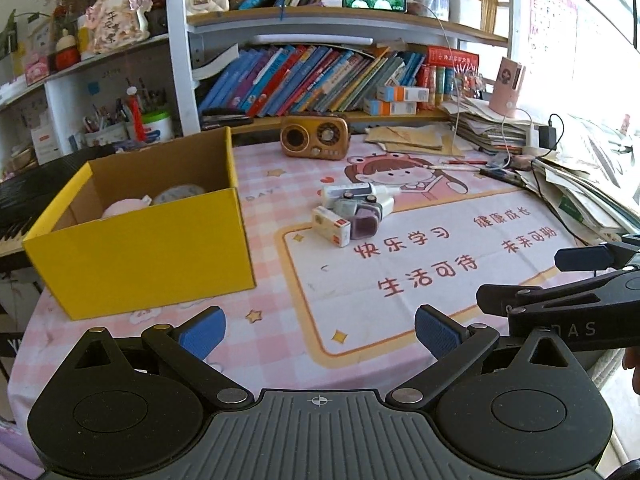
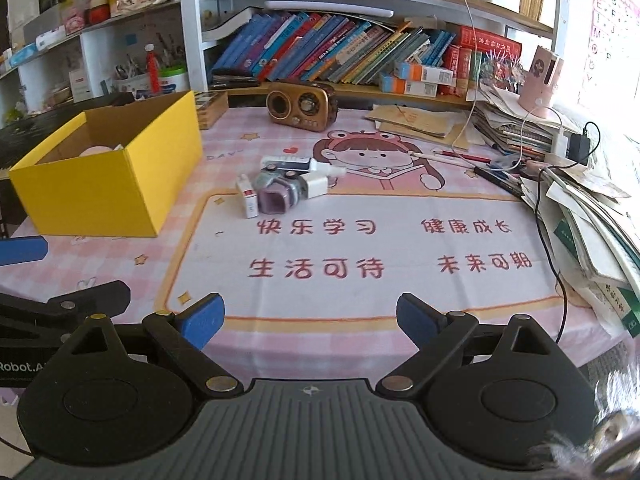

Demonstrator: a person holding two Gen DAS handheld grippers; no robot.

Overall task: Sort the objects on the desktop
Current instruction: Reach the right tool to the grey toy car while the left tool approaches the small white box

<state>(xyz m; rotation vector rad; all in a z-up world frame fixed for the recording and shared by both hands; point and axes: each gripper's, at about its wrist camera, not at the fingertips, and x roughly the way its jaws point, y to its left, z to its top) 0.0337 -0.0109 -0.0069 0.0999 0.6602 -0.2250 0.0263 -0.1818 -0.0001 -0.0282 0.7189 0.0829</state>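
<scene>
A small pile of desktop objects (image 1: 352,212) lies mid-table on the pink cartoon mat: a white red-marked box (image 1: 331,226), a purple pot (image 1: 364,227), a white tube and a spray bottle. The pile also shows in the right wrist view (image 2: 280,188). A yellow cardboard box (image 1: 140,248) stands open at the left, with a pink item (image 1: 124,206) and a round item inside; it shows in the right wrist view too (image 2: 108,184). My left gripper (image 1: 318,332) is open and empty, low near the table's front. My right gripper (image 2: 310,320) is open and empty beside it.
A brown retro radio (image 1: 314,138) stands at the back by the bookshelf. Stacks of papers and books (image 2: 592,208), pens and charger cables crowd the right edge. A dark keyboard (image 1: 24,200) lies left of the yellow box. Shelves of books (image 1: 320,76) rise behind.
</scene>
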